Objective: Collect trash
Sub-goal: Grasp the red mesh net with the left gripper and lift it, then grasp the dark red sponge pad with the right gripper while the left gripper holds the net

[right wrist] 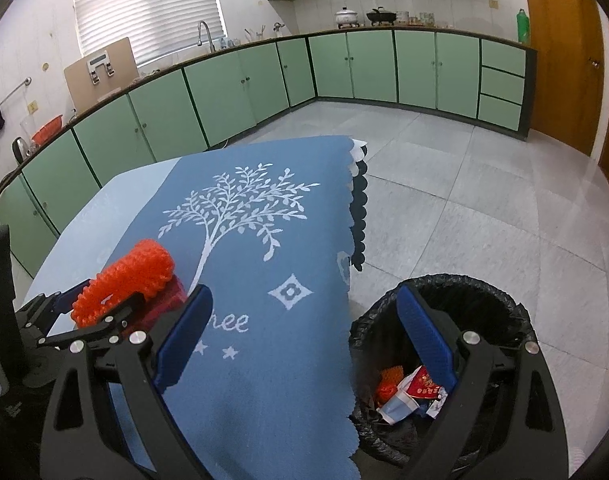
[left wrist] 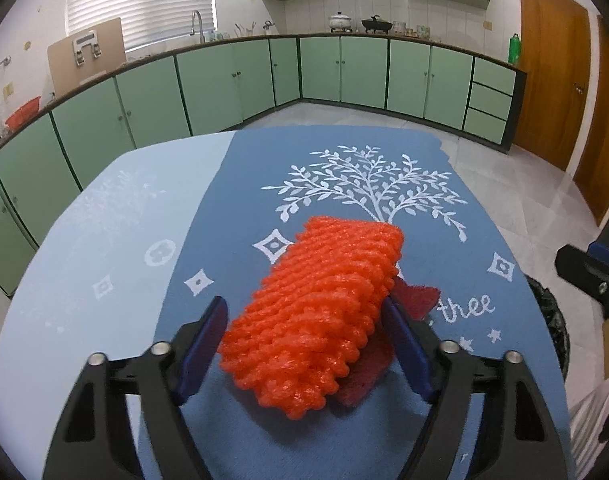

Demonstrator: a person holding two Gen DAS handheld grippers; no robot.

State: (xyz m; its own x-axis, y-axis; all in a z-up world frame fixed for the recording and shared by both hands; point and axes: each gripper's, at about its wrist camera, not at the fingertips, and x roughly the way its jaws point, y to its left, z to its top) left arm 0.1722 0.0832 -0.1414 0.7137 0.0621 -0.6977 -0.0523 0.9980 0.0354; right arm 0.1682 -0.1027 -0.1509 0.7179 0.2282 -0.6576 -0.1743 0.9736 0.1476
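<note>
Because the orange foam net [left wrist: 316,316] is puffy and full of holes, it looks very light and soft, and it should squash when pinched. It will not break and does not look slippery. It lies on the blue cloth [left wrist: 344,168] that covers the table, with a dark red piece [left wrist: 416,300] under it, peeking out at 3 o'clock from the net. A good place to hold it is across the middle, where both sides can press in.

The left tool [left wrist: 304,340] sits around the near end of the net. Its blue pads [left wrist: 202,348] are partly open. The pad at 3 o'clock touches the net's edge, and the pad at 9 o'clock is just beside it, so it is not squeezing yet.

The right tool [right wrist: 300,340] is wide open and holds nothing. It hangs over the table's edge and the bin with the black bag [right wrist: 444,300], which already has trash [right wrist: 408,392] inside. The bin stands at 3 o'clock from the net.
</note>
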